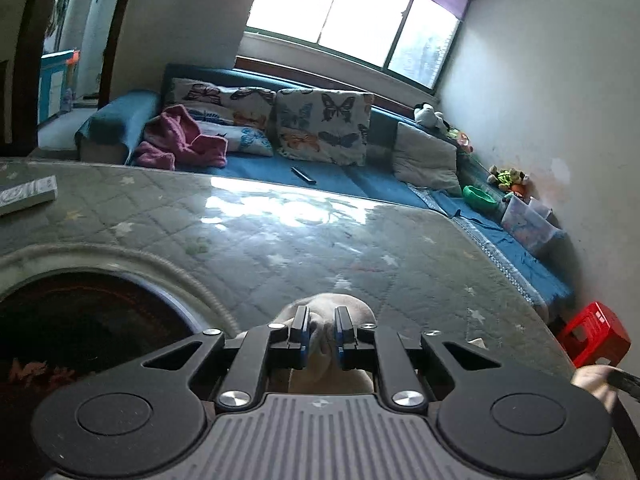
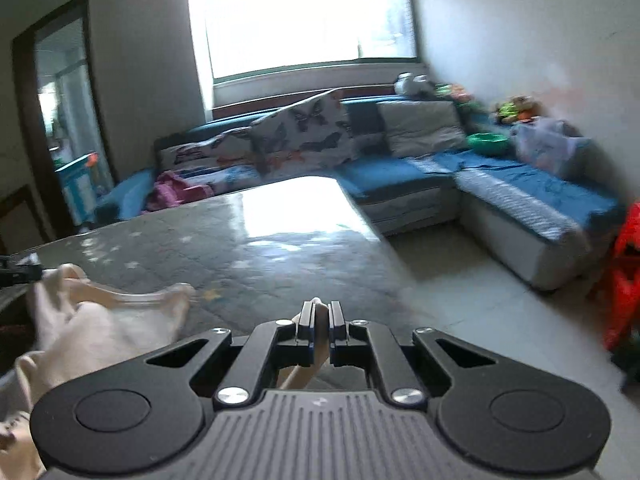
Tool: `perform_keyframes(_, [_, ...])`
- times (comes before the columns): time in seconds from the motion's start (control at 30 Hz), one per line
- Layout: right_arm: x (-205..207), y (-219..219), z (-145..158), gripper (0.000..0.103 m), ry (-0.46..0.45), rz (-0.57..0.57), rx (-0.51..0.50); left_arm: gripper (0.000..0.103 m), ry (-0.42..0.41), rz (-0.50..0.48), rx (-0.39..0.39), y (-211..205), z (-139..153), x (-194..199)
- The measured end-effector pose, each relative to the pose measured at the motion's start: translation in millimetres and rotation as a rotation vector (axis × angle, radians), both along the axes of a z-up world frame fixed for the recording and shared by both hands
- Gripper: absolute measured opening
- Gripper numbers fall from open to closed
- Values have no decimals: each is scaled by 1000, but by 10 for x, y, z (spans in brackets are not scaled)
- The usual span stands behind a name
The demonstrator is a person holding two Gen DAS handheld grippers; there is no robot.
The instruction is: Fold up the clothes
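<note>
left gripper fingers clenched on cream garment | right gripper fingers clenched on thin edge | risk: edge slipped out if pulled taut over table

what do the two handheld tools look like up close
Both tools, left and right, look alike: matte black bodies with two round discs at the sides, a grey ribbed panel in the middle, silver screw heads on the linkage arms. The left tool's fingers show blue pads. No cables or sleeves visible.
</note>
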State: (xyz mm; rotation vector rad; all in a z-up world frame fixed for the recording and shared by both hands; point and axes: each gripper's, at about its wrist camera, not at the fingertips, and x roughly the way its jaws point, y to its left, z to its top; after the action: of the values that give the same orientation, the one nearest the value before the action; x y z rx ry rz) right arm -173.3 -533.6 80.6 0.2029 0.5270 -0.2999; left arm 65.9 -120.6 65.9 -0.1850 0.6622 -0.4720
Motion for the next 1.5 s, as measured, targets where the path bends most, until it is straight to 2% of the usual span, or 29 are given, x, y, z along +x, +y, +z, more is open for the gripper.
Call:
perform_keyframes(0.2, [-466, -247, 55, 5, 25, -149, -61, 14, 15, 23, 22, 170, -54, -30])
perform_keyframes(0.37, [-622, -363, -5, 5, 67, -207, -87, 13, -4, 80, 32, 376, -3, -226])
perform_keyframes(0.67, [-483, -363, -257, 6, 119, -199, -98, 12, -29, 220, 62, 1035, 295, -890])
perform_keyframes(0.8, [-506, -338, -307, 6, 133, -191, -89, 12, -3, 285, 102, 1366, 368, -1168])
perform_keyframes(0.97, [-524, -302, -345, 10, 152, -174, -82, 11, 54, 331, 148, 1636, 291, -1394])
perform_keyframes(1.0, [-526, -291, -350, 10, 156, -171, -82, 7, 63, 338, 159, 1663, 265, -1417])
perform_keyframes(1.1, [-548, -245, -322, 14, 154, -168, -90, 7, 74, 351, 218, 1714, 200, -1482])
perform_keyframes(1.2, [-576, -186, -225, 19, 133, -156, -100, 10, 87, 339, 229, 1709, 164, -1528])
perform_keyframes(1.3, [-579, -115, -117, 20, 110, -130, -106, 12, 68, 277, 231, 1549, 182, -1532])
perform_keyframes(1.37, [-515, -28, -49, 24, 99, -84, -106, 16, 61, 226, 217, 1382, 178, -1496])
perform_keyframes(1.5, [-304, 173, 15, 24, 93, 28, -87, 20, 57, 132, 206, 1023, 131, -1349])
